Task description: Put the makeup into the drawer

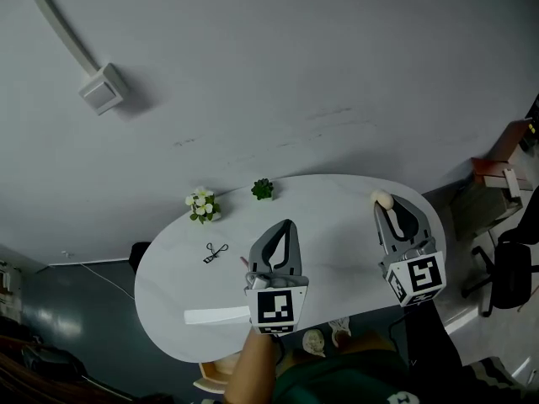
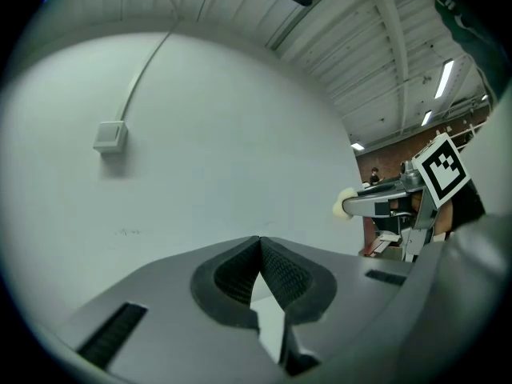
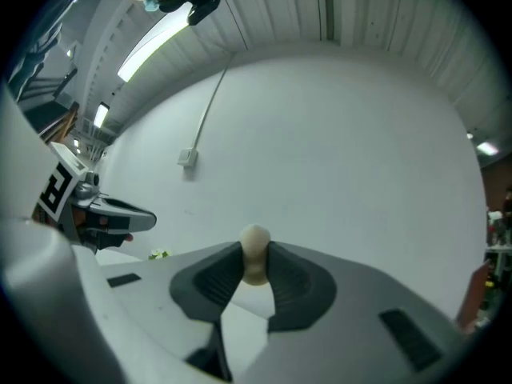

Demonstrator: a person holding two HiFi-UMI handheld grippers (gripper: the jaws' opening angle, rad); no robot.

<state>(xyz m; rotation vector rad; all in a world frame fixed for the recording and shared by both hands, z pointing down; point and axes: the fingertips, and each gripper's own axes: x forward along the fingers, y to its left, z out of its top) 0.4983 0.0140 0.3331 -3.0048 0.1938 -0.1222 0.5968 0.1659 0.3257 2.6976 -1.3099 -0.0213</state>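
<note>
A cream egg-shaped makeup sponge sits pinched between the pads of my right gripper, its round top poking out above them. In the head view this gripper is held up over the right end of the white oval table, with the sponge at its tip. My left gripper hovers over the table's middle; its jaws meet at the tips with nothing between them. The left gripper view catches the right gripper and sponge off to the right. No drawer is clearly visible.
On the table lie an eyelash curler, a small white flower bunch, a little green plant and a flat white strip near the front edge. A black chair stands at the right. A grey wall with a cable box is behind.
</note>
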